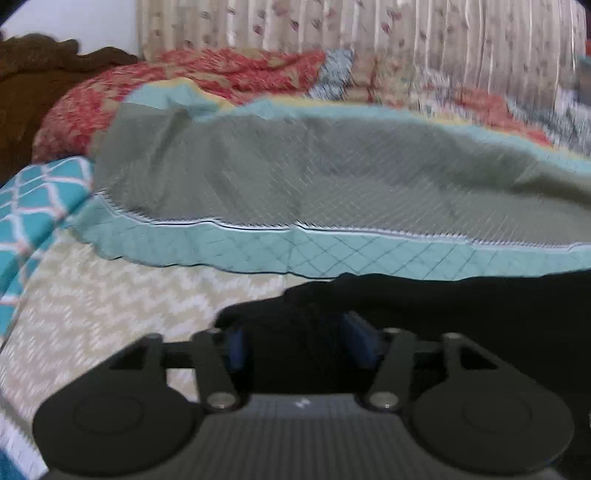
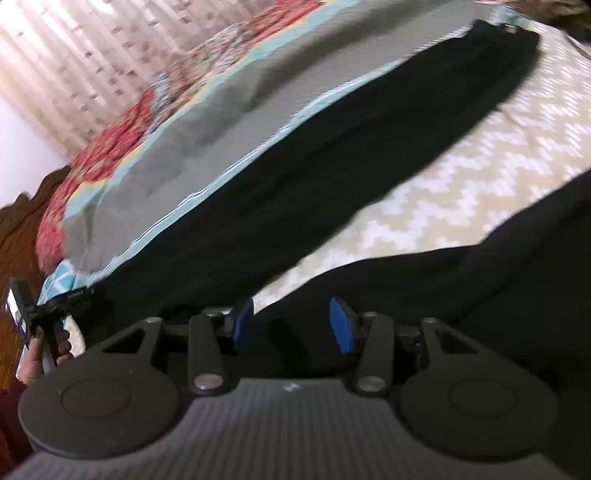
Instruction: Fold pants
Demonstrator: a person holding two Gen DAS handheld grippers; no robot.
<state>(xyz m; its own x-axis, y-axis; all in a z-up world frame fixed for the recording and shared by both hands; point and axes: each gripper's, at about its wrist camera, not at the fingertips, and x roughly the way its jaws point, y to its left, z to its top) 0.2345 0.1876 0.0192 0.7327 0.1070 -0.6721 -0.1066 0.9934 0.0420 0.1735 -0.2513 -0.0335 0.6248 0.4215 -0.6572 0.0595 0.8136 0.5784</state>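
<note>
- Clearly, the black pants (image 2: 332, 155) lie stretched out on a bed, one long dark band running from lower left to upper right in the right wrist view, with the waist end and a metal button near the top right.
- Under them, the bedspread (image 2: 480, 155) carries a beige and white zigzag pattern.
- Along the far side of the pants lies a grey quilt (image 1: 295, 166) with a teal border, and behind it a red patterned blanket (image 1: 184, 81).
- Further back, a pale curtain (image 1: 369, 33) hangs, and a dark wooden headboard (image 1: 33, 85) stands at the left.
- The left gripper (image 1: 295, 343) has its blue pads (image 1: 236, 349) spread apart, with an end of the black pants lying between them; whether the pads press the cloth I cannot tell.
- The right gripper (image 2: 293, 325) also stands with its blue pads apart, dark fabric beneath and between them; the blur hides whether it grasps it.
- At the left edge of the right wrist view, a hand (image 2: 48, 350) holds the other gripper's handle.
</note>
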